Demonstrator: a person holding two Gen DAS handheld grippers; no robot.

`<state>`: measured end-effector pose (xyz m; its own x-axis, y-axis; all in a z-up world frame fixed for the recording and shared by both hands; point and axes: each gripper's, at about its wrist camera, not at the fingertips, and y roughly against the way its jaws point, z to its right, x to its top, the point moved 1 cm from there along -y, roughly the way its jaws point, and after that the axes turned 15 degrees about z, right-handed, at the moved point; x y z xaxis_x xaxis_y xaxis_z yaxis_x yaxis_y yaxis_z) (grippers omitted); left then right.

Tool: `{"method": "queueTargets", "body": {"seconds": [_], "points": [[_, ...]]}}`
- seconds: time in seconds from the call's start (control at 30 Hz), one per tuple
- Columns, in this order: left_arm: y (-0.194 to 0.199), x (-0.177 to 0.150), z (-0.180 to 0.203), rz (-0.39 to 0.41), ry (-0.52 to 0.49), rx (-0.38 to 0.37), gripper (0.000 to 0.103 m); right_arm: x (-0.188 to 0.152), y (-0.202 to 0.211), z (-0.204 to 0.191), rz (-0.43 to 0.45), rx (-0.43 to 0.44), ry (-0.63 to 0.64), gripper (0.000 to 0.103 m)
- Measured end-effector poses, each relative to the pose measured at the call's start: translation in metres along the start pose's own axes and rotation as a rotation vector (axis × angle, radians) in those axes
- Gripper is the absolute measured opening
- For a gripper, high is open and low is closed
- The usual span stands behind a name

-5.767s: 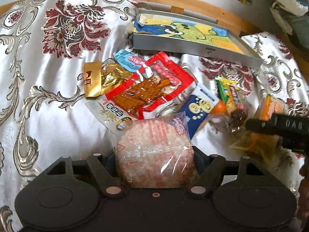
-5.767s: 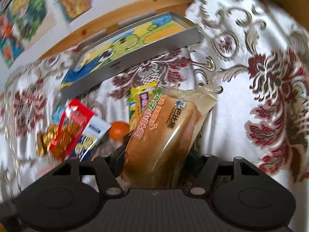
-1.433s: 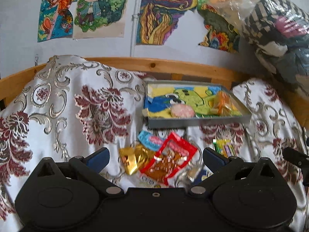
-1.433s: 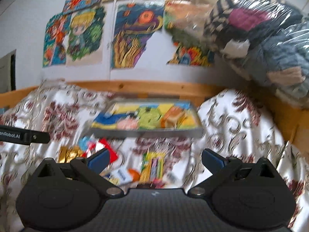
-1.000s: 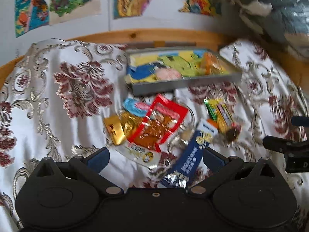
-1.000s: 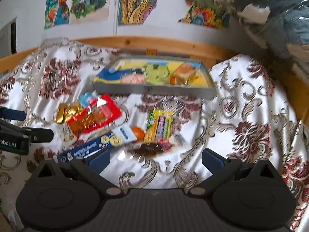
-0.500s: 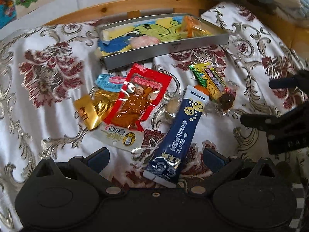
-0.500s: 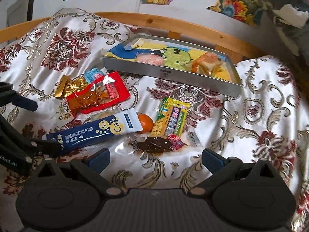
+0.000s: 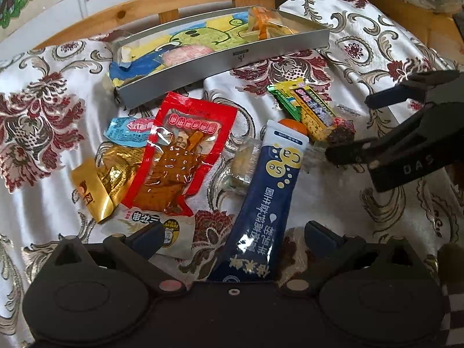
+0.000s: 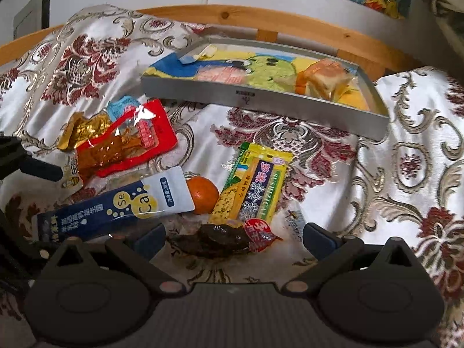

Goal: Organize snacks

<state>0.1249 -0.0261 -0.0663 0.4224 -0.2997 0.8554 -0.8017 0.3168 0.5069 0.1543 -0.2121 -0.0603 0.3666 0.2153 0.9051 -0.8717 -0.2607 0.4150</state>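
the left gripper (image 9: 232,235) is spread wide with the near end of the navy blue snack tube (image 9: 266,197) lying between its fingers, untouched. the right gripper (image 10: 233,236) is also spread wide, a dark brown wrapped snack (image 10: 220,239) between its fingers. on the floral cloth (image 10: 406,174) lie a red packet (image 9: 185,153), an orange (image 10: 203,195) and a yellow-green bar (image 10: 255,185). far behind, the metal tray (image 10: 261,98) holds two snacks.
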Motion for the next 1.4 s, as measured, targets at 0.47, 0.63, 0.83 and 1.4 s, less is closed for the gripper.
{"method": "queueTargets", "body": {"seconds": [0.47, 0.63, 0.83, 1.4], "points": [[-0.011, -0.001, -0.012, -0.019, 0.118, -0.066, 0.08, -0.001, -0.007, 0.004, -0.082, 0.19, -0.144, 0.103], [-0.008, -0.001, -0.008, -0.027, 0.089, -0.078, 0.06, -0.002, -0.002, -0.006, -0.1, 0.24, -0.125, 0.103], [-0.008, -0.001, -0.008, -0.035, 0.075, -0.044, 0.052, -0.004, -0.006, 0.011, -0.099, 0.194, -0.344, 0.103], [-0.006, -0.004, -0.011, -0.063, 0.195, 0.012, 0.053, -0.009, -0.01, 0.006, -0.024, -0.08, -0.517, 0.068]]}}
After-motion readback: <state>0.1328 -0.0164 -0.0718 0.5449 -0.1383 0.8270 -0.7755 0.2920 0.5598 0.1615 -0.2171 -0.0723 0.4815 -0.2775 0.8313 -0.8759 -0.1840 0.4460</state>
